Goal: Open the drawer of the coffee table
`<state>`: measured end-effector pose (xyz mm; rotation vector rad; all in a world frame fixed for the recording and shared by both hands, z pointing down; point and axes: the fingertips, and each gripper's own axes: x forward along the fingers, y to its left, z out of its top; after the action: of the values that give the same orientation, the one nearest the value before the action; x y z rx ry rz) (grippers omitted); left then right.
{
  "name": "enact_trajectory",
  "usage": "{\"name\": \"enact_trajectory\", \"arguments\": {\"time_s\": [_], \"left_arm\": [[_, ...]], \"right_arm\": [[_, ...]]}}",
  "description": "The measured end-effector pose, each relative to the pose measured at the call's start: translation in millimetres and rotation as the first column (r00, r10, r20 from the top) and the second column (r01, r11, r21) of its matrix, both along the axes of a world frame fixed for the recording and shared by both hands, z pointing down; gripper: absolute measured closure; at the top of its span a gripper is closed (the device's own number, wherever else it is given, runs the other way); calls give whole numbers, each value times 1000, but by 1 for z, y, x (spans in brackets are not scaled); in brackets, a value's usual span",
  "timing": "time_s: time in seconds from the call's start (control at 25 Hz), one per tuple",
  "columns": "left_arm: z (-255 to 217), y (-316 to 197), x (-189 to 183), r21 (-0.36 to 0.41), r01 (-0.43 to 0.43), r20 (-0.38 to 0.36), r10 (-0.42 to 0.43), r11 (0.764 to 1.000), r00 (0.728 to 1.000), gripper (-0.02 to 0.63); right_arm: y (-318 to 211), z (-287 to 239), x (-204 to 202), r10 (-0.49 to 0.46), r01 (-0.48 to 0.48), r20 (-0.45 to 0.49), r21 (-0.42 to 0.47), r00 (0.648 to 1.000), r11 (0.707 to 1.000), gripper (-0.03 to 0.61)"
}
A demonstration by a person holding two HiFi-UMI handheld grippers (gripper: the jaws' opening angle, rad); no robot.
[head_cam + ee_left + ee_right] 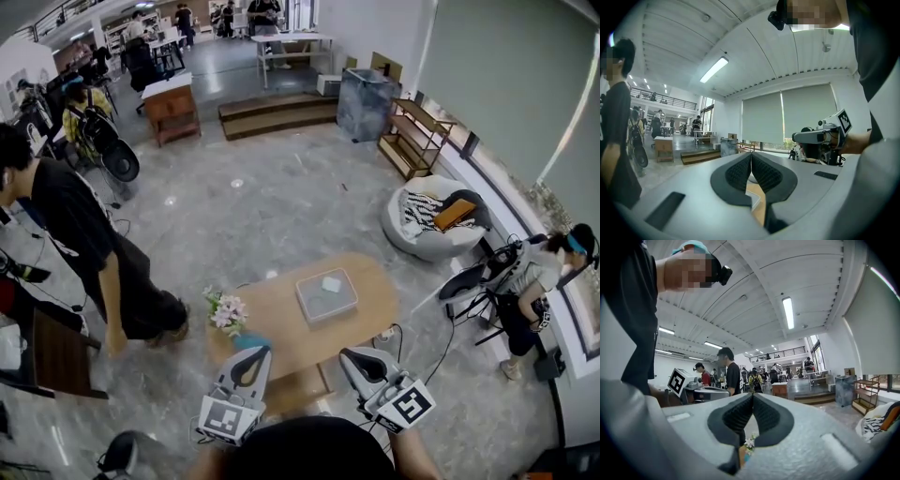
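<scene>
The oval wooden coffee table point(370, 314) stands just ahead of me in the head view. Below its near edge a lower wooden panel point(296, 388) shows between my two grippers; no drawer handle is visible. My left gripper point(250, 360) is held over the table's near left edge, its jaws shut with nothing between them. My right gripper point(354, 360) hangs over the near right edge, also shut and empty. In the left gripper view the black pads point(738, 172) meet and the tabletop shows beneath. In the right gripper view the pads point(736, 417) are pressed together too.
A grey square tray point(326, 294) lies on the tabletop and a small bunch of flowers point(226, 311) stands at its left end. A person in black point(75, 244) stands to the left, a white beanbag point(431, 220) sits at the right, and cables point(441, 347) run over the floor.
</scene>
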<state>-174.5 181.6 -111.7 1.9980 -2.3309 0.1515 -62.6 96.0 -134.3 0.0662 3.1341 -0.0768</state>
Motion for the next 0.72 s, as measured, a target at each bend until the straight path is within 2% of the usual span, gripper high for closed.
{"name": "enact_trajectory", "arguments": {"time_s": [0.08,0.24,0.72], "left_arm": [[6,-2,0,-6,-13,8,13,1000,1000,600],[1,-8,7,5,-15,-78,16,1000,997,600],[7,-16,6,-19,1,-93,-2,1000,996,600]], "right_arm": [[-1,4,-1,1,-1,-3,-3,1000,1000,581],[-4,7,-1,2,-2,-15,-9,1000,1000,581],[-13,10,0,1,-1,-21,-16,1000,1000,581]]}}
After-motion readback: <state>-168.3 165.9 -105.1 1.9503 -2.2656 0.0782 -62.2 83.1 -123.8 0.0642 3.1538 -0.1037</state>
